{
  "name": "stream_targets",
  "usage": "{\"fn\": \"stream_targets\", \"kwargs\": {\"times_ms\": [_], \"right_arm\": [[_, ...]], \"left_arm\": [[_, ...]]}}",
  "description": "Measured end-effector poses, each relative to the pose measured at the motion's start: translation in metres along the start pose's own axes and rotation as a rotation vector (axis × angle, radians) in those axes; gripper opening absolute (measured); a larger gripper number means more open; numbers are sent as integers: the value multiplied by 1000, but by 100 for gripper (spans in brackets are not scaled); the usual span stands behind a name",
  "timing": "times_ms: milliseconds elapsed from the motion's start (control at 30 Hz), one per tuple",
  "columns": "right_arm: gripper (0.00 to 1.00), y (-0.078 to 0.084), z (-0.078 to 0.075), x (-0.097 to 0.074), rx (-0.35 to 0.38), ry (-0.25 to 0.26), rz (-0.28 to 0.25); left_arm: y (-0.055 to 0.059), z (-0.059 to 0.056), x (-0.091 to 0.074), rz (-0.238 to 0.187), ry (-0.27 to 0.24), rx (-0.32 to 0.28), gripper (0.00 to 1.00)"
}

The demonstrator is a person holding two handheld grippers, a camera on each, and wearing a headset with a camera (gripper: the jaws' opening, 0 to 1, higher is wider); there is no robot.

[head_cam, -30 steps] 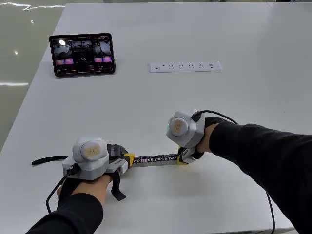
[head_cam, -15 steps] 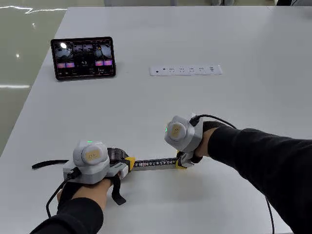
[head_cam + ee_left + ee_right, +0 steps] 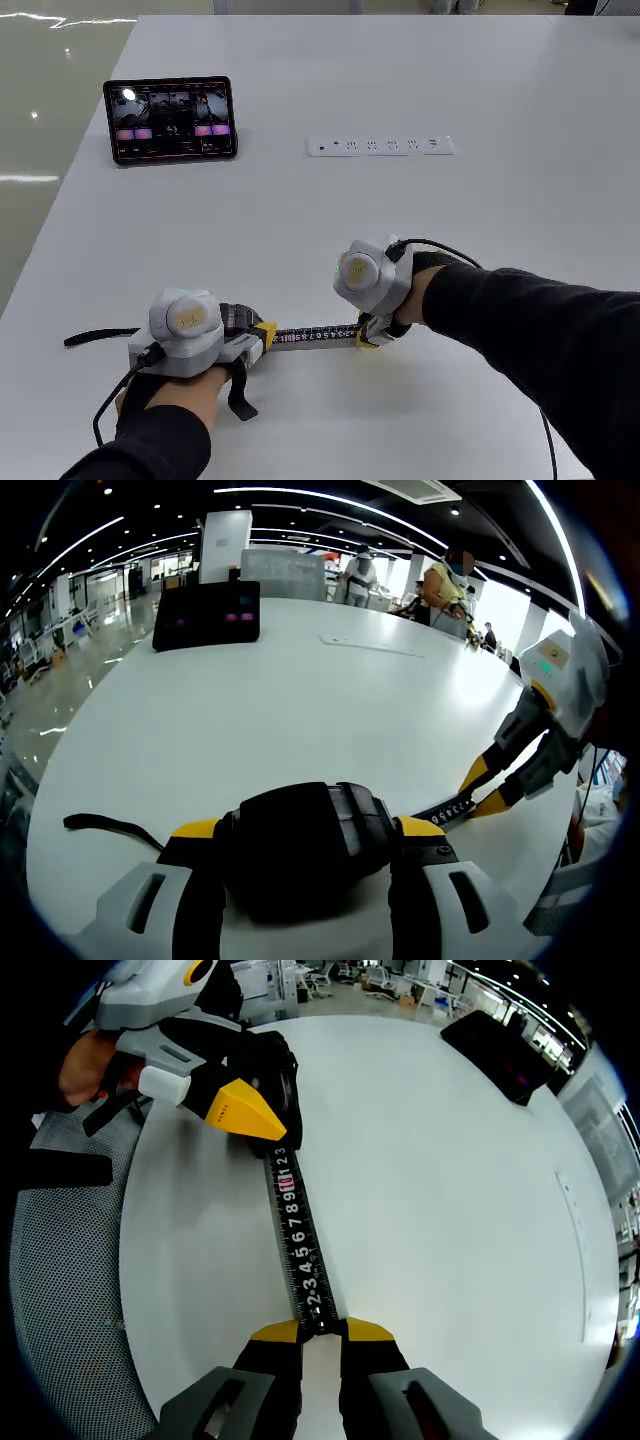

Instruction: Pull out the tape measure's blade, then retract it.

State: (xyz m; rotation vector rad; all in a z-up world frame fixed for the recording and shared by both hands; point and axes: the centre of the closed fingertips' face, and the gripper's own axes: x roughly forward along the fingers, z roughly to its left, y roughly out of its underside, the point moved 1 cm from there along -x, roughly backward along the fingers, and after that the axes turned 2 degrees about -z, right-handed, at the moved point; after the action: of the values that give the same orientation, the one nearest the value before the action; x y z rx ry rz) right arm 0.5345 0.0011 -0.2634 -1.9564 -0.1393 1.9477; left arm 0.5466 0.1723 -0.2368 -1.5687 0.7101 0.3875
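1. near the front edge of the broad white tabletop (image 3: 420,230), toward the left: a black rounded tape measure case (image 3: 238,318), clenched from both sides between the yellow-tipped jaws of the left gripper (image 3: 258,335).
2. seen from the left gripper view: the same tape measure case (image 3: 300,850) low on the table and wedged tight between the two yellow tips of the left gripper (image 3: 305,830).
3. drawn out of the case toward the right: a short stretch of narrow numbered metal blade (image 3: 315,330), running just above the table surface.
4. at the blade's free end: the right gripper (image 3: 368,335), jaws pressed together on the tip.
5. seen from the right gripper view: yellow tips of the right gripper (image 3: 322,1332) meeting over the end of the blade (image 3: 300,1240), numerals climbing from there up to the case (image 3: 265,1065).
6. trailing left from the case across the table: a thin black strap (image 3: 95,333).
7. at the far left of the table, well apart from the work: a black tablet with a lit screen (image 3: 170,118), propped up.
8. to the right of the tablet, lying flat: a long white power strip (image 3: 380,146).
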Motion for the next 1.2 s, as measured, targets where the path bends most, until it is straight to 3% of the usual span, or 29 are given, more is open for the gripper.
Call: {"fn": "stream_targets", "kwargs": {"times_ms": [833,1200], "right_arm": [[9,-13,1,4,-9,-16,15],[9,-17,3,6,2,-13,-3]], "left_arm": [[-1,1,1,0,4,-4,62],[-1,1,0,4,5,-2,62]]}}
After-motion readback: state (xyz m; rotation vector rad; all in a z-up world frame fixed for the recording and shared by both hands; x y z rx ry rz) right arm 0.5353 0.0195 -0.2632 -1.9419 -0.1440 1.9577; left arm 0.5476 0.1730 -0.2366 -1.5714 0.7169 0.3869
